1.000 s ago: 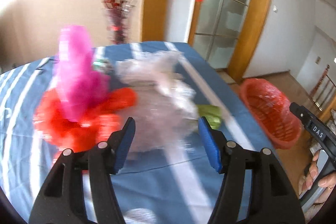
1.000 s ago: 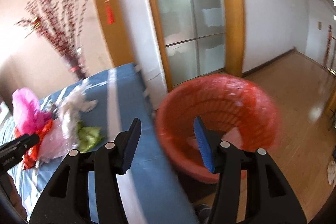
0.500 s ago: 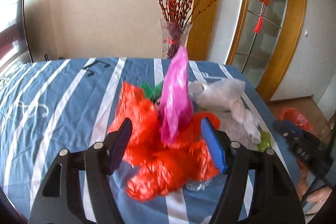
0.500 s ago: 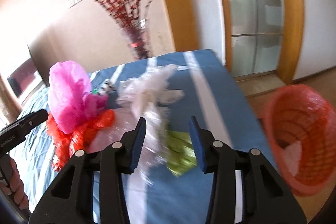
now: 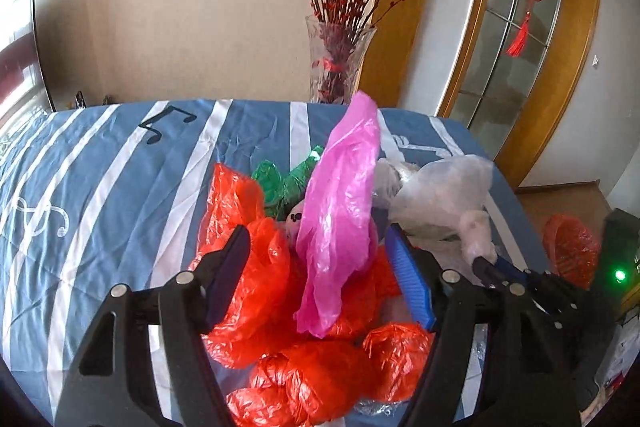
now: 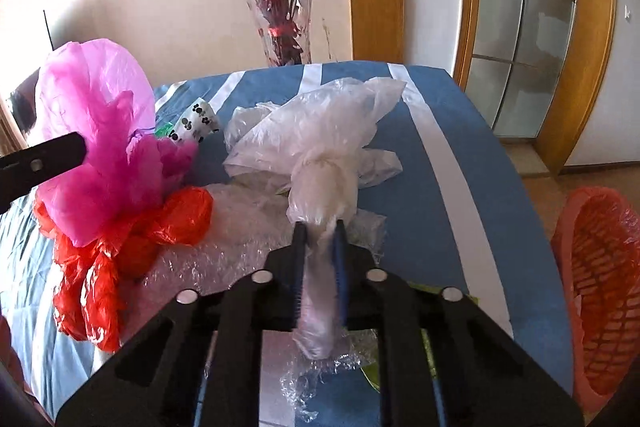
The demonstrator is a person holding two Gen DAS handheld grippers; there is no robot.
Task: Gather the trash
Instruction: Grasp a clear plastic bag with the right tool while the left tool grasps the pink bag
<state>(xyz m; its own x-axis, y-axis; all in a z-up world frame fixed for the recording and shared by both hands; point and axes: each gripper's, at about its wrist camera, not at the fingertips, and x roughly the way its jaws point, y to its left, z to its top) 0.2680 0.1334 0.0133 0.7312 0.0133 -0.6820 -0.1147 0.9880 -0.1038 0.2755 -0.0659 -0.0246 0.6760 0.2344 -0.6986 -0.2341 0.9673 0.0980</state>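
Right gripper (image 6: 319,227) clamped on the twisted neck of the white bag (image 6: 320,147), not yet lifted. Left gripper (image 5: 320,267) spread wide around pink bag (image 5: 340,211) and red bags (image 5: 256,267). Basket (image 6: 600,267) to the right, seemingly near-empty; most still uncollected.

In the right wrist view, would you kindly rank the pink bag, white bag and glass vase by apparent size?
1. pink bag and white bag: look alike, left unranked.
2. glass vase: smallest, though it stands farthest from the camera.
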